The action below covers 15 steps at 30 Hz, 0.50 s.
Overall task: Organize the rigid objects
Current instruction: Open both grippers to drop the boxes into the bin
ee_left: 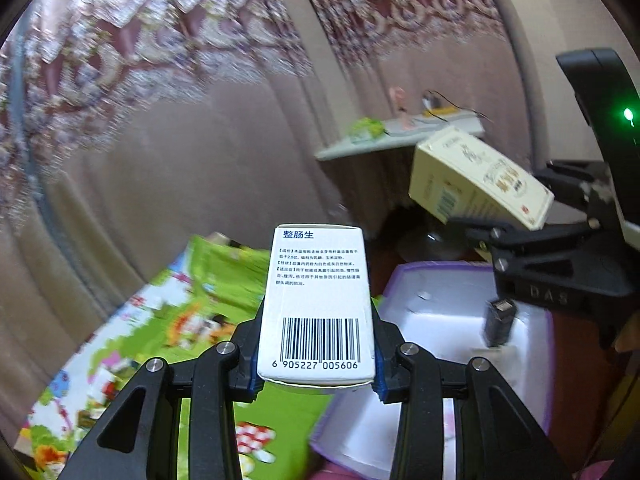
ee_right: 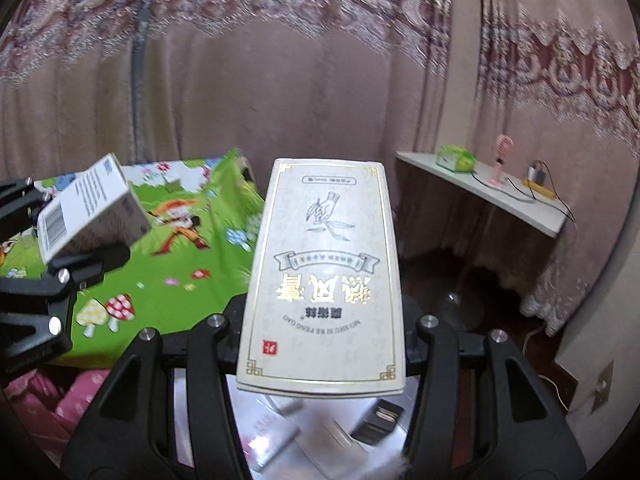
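My left gripper [ee_left: 316, 348] is shut on a white medicine box [ee_left: 318, 280] with a barcode, which stands out forward between the blue pads. My right gripper [ee_right: 324, 332] is shut on a cream box with gold lettering [ee_right: 324, 264], held flat side up. Each wrist view shows the other hand. In the left wrist view the cream box [ee_left: 476, 176] is tilted at the right in the right gripper [ee_left: 516, 220]. In the right wrist view the white box [ee_right: 88, 208] is at the left in the left gripper [ee_right: 68, 240]. Both boxes hang above a white bin with a purple rim [ee_left: 404, 280].
A small black adapter [ee_left: 498, 320] and some blurred packets [ee_right: 276, 428] lie in the bin. A green cartoon-print cover [ee_right: 180, 248] lies to the left. A white shelf [ee_right: 492, 200] with small items stands against the curtains [ee_right: 280, 92]. Pink packets [ee_right: 44, 400] show at lower left.
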### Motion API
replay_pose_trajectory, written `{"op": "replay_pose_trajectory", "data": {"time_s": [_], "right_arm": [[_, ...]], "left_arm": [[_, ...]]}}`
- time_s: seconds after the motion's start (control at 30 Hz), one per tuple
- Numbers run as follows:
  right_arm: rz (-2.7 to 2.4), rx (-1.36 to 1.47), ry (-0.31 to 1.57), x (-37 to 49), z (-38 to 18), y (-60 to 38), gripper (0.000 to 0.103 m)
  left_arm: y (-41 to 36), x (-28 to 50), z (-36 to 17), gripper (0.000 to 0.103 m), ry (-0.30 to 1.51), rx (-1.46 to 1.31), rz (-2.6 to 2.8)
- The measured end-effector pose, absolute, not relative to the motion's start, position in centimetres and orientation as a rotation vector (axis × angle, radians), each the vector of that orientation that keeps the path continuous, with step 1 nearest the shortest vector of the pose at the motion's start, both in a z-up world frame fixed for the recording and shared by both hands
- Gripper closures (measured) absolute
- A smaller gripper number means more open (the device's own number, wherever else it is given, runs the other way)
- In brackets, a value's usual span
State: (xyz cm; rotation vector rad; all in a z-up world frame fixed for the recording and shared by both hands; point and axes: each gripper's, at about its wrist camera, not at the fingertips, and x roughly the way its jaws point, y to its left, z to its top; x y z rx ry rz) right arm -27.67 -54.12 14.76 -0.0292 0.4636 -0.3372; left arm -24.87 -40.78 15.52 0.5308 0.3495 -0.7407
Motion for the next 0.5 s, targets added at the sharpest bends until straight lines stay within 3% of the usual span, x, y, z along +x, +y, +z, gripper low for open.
{"op": "replay_pose_trajectory", "data": {"time_s": [0.17,0.2,0.27,0.33,0.5], "right_arm": [[-0.361,-0.023,0.559,-27.7,13.2,-55.6,0.047],[-0.363,-0.022,0.587,-27.6,12.8,-55.7,0.046],[-0.37,-0.031,0.664,-27.1,11.8,-55.8,0.03],[-0.402,-0.052,0.707,-26.8,11.1,-55.8,0.023],[-0.341,-0.069,0.709,-25.2,11.5,-53.7,0.022]], "left_arm": [[-42.7,-24.2,12.9,0.061,0.49,0.512,-0.884],[-43.0,-23.9,12.3,0.054,0.531,0.504,-0.919],[-43.8,-23.2,10.4,0.037,0.653,0.489,-0.976],[-43.5,-22.3,9.2,0.036,0.73,0.436,-0.999],[-39.5,-18.4,7.9,0.035,0.81,0.307,-0.9]]}}
